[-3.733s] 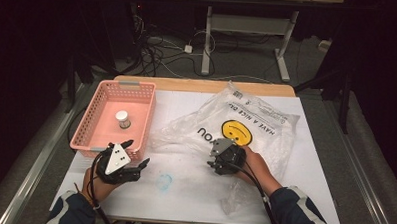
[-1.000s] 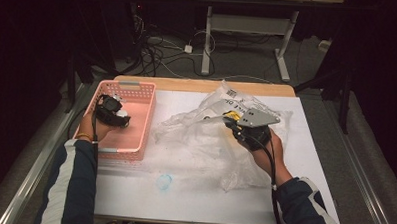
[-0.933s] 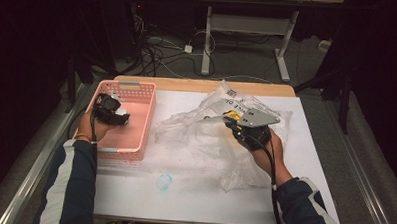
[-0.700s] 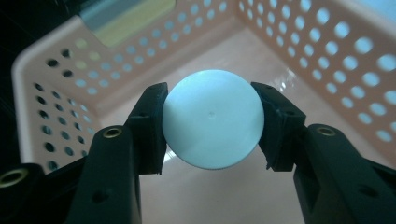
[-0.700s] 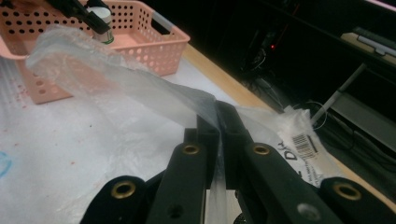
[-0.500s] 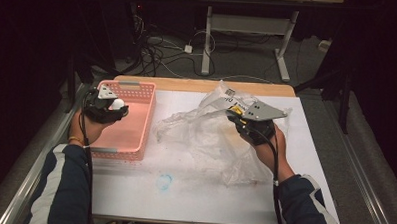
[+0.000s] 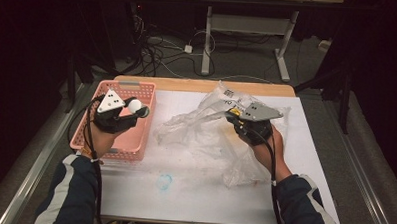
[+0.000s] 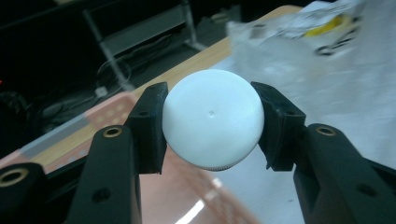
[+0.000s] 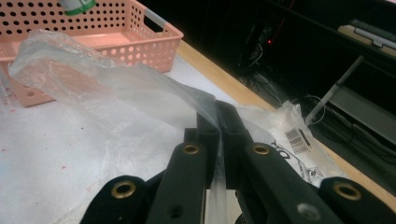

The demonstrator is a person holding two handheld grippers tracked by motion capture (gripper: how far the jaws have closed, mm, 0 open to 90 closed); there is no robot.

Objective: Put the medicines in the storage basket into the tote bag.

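My left gripper (image 7: pixel 134 109) is shut on a small bottle with a round white cap (image 7: pixel 135 106) and holds it above the pink perforated basket (image 7: pixel 112 150). In the left gripper view the cap (image 8: pixel 212 119) sits squeezed between both pads of the left gripper (image 8: pixel 212 125). My right gripper (image 7: pixel 232 115) is shut on an edge of the clear plastic bag (image 7: pixel 200 137) and lifts that edge off the table. In the right gripper view the film (image 9: pixel 116 84) runs into the closed jaws of the right gripper (image 9: pixel 215 116). The bottle's green-labelled body (image 9: pixel 77 4) shows over the basket (image 9: pixel 116 44).
The bag (image 8: pixel 299 51) carries yellow and black print and a barcode label (image 9: pixel 299 137). A blue ring mark (image 7: pixel 164 181) lies on the white table cover near the front. The table's wooden back edge (image 7: pixel 197 85) borders a dark floor with cables.
The left gripper reached into the basket, closed on the bottle and raised it above the basket. The right gripper took hold of the bag's edge and lifted it up and to the right.
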